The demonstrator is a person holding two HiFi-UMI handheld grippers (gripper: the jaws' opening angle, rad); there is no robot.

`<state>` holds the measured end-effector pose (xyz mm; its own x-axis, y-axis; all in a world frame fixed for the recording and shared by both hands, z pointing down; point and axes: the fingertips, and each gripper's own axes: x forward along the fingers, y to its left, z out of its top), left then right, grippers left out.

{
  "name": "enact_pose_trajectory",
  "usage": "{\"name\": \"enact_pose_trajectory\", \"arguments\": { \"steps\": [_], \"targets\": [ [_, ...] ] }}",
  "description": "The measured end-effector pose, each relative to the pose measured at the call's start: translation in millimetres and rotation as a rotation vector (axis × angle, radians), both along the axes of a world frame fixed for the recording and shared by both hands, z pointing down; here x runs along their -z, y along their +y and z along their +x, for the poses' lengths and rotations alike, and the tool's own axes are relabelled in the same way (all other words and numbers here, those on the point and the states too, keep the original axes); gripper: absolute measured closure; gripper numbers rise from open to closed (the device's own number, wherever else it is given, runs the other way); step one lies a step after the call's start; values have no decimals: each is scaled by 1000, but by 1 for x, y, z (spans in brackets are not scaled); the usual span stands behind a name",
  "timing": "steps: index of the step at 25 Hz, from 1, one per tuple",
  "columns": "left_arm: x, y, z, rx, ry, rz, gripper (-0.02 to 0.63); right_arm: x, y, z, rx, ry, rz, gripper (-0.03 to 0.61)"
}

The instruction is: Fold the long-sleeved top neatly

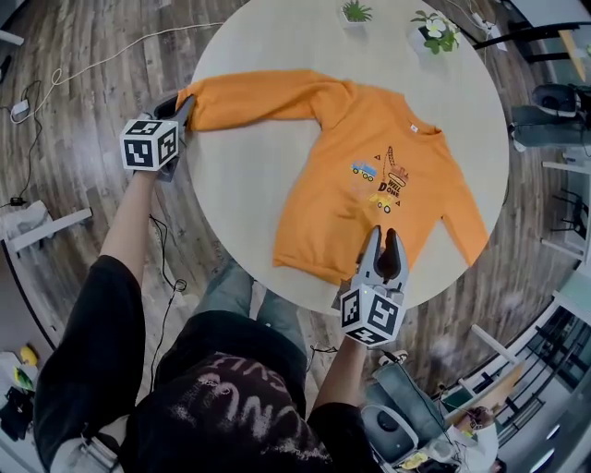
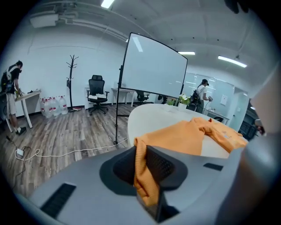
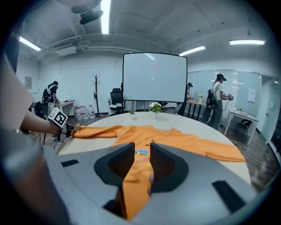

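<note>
"What's the left gripper (image 2: 142,165) got hold of?"

"Its jaws are drawn in narrow on the cuff (image 2: 145,186) of the orange long-sleeved top (image 1: 369,157), with the ribbed cloth pinched between the pads. From there the sleeve (image 1: 268,97) runs straight away from it across the round table (image 1: 268,51) to the body of the top."

"And the right gripper (image 1: 388,242)?"

"Clamped on the hem (image 1: 309,265), at the table edge nearest the person. The printed front lies flat just ahead of its jaws, with the collar beyond. The other sleeve (image 1: 466,222) trails off to its right, toward the rim."

"So which step is this?"

"The start of the first fold, I'd say. The top is spread face up with one sleeve stretched out, and nothing is folded over yet."

"And next?"

"My guess is the left one lifts the cuff and carries it across toward the right gripper's side, laying the sleeve over the chest. The right one would pin the hem so the body doesn't drag. The potted plants (image 1: 355,11) sit far past the collar, well apart from all this."
</note>
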<state>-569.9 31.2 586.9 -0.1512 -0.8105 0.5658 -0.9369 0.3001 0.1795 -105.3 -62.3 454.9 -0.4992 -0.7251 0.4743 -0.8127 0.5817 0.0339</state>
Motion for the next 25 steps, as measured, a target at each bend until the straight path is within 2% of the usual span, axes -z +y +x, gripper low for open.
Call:
{"name": "enact_pose_trajectory", "arguments": {
  "steps": [7,15,19,25],
  "targets": [
    [34,3,-22,51,-49,21,555,4,0,9,-12,-24,-5,463],
    [98,-3,-54,56,-158,38,557,20,-8,19,-19,-63,11,464],
    [126,-15,-47,28,-170,47,557,31,-12,24,-28,-88,21,464],
    [163,-35,-11,-3,-186,93,558,43,-14,49,-61,-122,31,465]
  ]
}}
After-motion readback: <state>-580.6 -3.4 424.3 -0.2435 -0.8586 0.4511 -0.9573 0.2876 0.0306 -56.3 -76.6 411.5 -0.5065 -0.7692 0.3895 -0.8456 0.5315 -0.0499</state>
